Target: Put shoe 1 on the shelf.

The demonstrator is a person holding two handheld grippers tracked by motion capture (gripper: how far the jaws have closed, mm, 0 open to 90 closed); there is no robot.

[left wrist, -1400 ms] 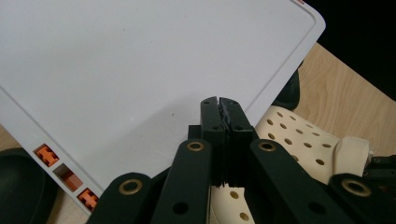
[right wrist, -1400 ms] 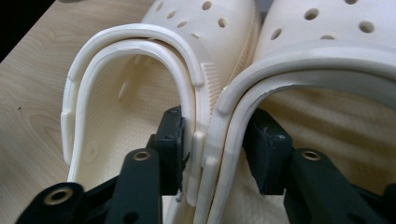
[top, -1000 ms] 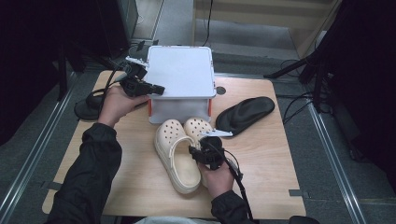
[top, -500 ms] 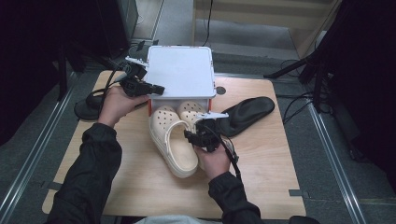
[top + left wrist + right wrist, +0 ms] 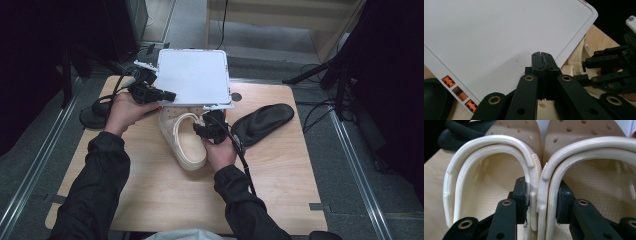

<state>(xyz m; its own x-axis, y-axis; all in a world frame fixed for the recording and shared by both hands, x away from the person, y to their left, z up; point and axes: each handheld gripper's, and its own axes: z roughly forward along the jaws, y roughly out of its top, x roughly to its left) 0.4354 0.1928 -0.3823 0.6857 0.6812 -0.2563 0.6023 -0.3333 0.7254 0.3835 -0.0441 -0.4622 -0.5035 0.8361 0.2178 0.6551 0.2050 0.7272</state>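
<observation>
Two cream clogs [image 5: 187,142] lie side by side on the wooden table [image 5: 150,200], their toes under a raised white box lid [image 5: 192,75]. My right gripper [image 5: 205,131] is shut on their two adjoining side walls, pinching the left clog [image 5: 486,195] and the right clog [image 5: 599,182] together between its fingers [image 5: 520,192]. At the lid's left edge, my left gripper [image 5: 160,94] holds the lid up at a tilt. In the left gripper view its jaws [image 5: 541,57] stand pressed together against the lid [image 5: 499,37].
A black shoe sole [image 5: 262,122] lies on the table to the right of the clogs. A black round object [image 5: 92,116] with a cable sits off the table's left edge. Orange latches [image 5: 459,93] show along the lid's rim.
The right gripper has carried the pair of clogs away from the person, and their toes now sit under the lid. The lid is tipped up higher than before.
</observation>
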